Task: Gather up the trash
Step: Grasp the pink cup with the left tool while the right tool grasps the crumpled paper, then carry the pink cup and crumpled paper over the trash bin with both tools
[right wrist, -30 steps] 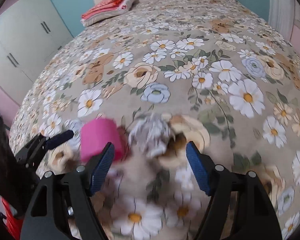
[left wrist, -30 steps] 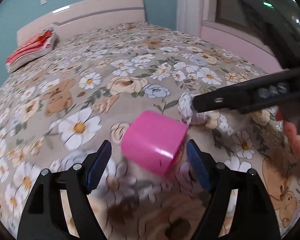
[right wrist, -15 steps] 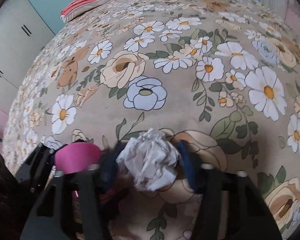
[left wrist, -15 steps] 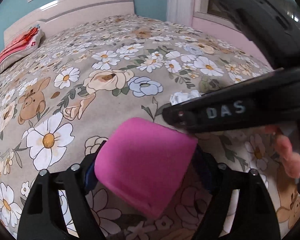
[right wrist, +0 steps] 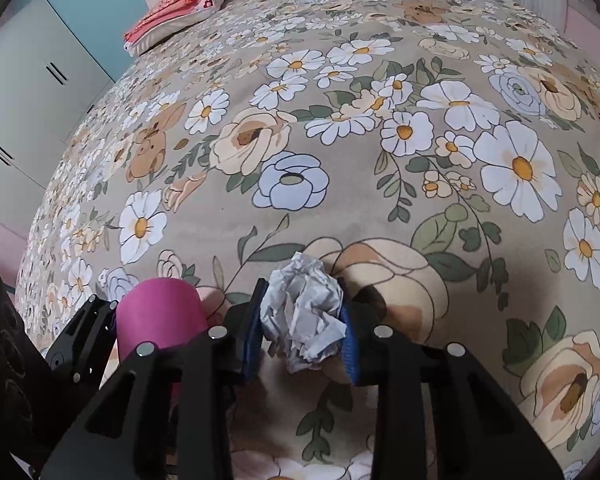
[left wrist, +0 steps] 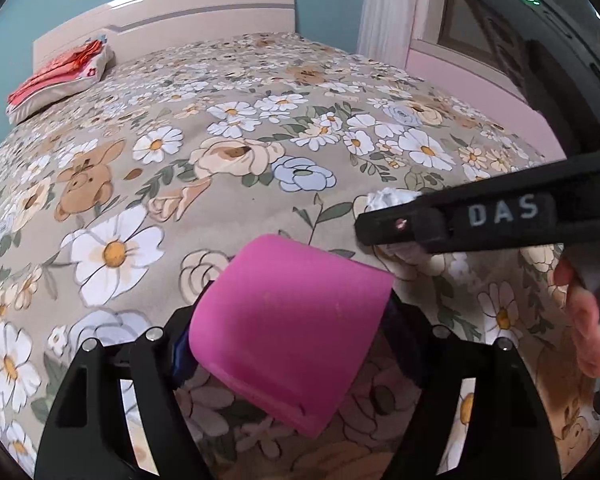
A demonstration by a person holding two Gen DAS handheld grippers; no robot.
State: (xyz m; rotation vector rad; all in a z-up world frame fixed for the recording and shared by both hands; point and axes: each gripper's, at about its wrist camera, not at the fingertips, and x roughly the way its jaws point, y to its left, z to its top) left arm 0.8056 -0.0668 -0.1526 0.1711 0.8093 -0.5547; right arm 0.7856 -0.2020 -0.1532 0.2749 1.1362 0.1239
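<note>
A crumpled white paper ball (right wrist: 304, 312) lies on the flowered bedspread (right wrist: 340, 200), and my right gripper (right wrist: 302, 320) is shut on it, blue pads pressing both sides. In the left wrist view only the top of the ball (left wrist: 388, 196) peeks over a black finger (left wrist: 460, 220) of the right gripper. A pink cup-like container (left wrist: 292, 328) fills the gap of my left gripper (left wrist: 288, 340). Its pads sit against the container's sides and are mostly hidden behind it. The right wrist view shows the same container (right wrist: 160, 312) just left of the ball.
A folded red and white pillow (left wrist: 60, 80) lies by the headboard (left wrist: 160, 12) at the far end. A white wardrobe (right wrist: 28, 92) stands left of the bed. A hand (left wrist: 588, 320) holds the right gripper. A pink wall and window are at the right.
The right jaws have closed from wide open onto the paper ball. The left gripper has slid forward so the pink container now sits between its fingers.
</note>
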